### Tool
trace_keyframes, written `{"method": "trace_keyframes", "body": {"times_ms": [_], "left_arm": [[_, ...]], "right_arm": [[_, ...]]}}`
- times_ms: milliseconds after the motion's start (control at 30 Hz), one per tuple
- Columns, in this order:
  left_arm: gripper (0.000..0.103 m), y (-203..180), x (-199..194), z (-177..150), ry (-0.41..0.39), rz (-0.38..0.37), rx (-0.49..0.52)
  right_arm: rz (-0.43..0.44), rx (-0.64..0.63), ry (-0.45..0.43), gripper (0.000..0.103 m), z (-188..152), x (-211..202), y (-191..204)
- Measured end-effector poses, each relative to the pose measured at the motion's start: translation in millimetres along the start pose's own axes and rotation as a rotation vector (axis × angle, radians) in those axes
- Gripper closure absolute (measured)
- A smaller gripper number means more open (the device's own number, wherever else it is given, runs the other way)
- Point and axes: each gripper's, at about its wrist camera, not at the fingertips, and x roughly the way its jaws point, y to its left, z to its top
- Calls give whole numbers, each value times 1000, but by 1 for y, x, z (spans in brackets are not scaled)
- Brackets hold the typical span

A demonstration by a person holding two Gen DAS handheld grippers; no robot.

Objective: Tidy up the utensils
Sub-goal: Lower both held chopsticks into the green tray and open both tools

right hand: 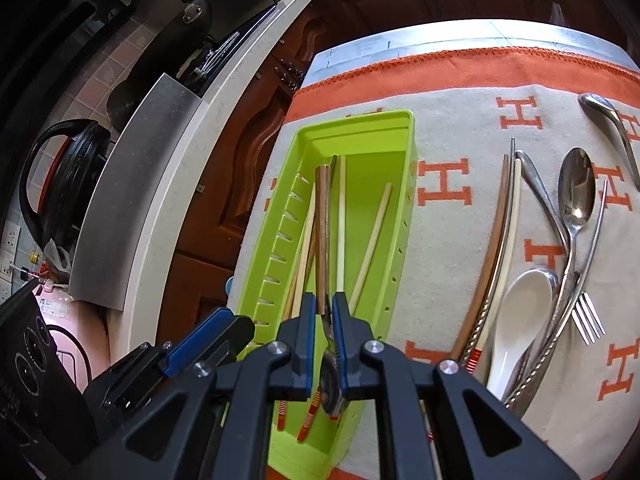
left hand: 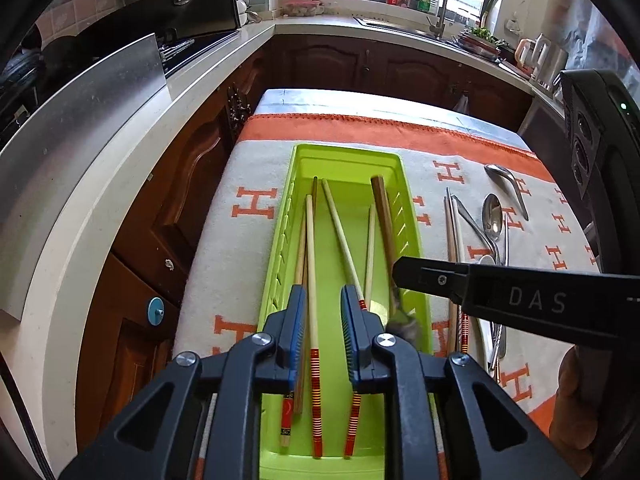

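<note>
A lime green tray [left hand: 352, 164] [right hand: 360, 128] lies on the patterned cloth and holds several chopsticks [left hand: 312, 264] [right hand: 341, 216]. My right gripper [right hand: 325, 304] is shut on a wooden-handled metal spoon [right hand: 321, 240], held over the tray; it also shows in the left wrist view [left hand: 382, 216], with the right gripper [left hand: 400, 272] coming in from the right. My left gripper [left hand: 323, 296] is open and empty, low over the tray's near end with a striped chopstick between its jaws; its blue pad shows in the right wrist view [right hand: 208, 330]. More utensils lie right of the tray.
On the cloth to the right lie a white ceramic spoon [right hand: 516, 312], metal spoons [right hand: 576, 188] [left hand: 493, 212], a fork [right hand: 588, 312] and loose chopsticks [right hand: 492, 256]. A kitchen counter [left hand: 120, 184] runs along the left; a sink [left hand: 400, 24] is at the back.
</note>
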Motion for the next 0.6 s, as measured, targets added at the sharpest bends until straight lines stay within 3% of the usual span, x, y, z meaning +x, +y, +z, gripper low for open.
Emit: {"method": "trace_keyframes", "body": {"times_ms": [200, 600], "left_arm": [[62, 1, -5, -1, -14, 17, 2], [55, 0, -11, 0, -12, 28, -10]], "right_arm": [[-8, -45, -13, 93, -2, -3, 8], [-46, -96, -40, 93, -9, -16, 3]]}}
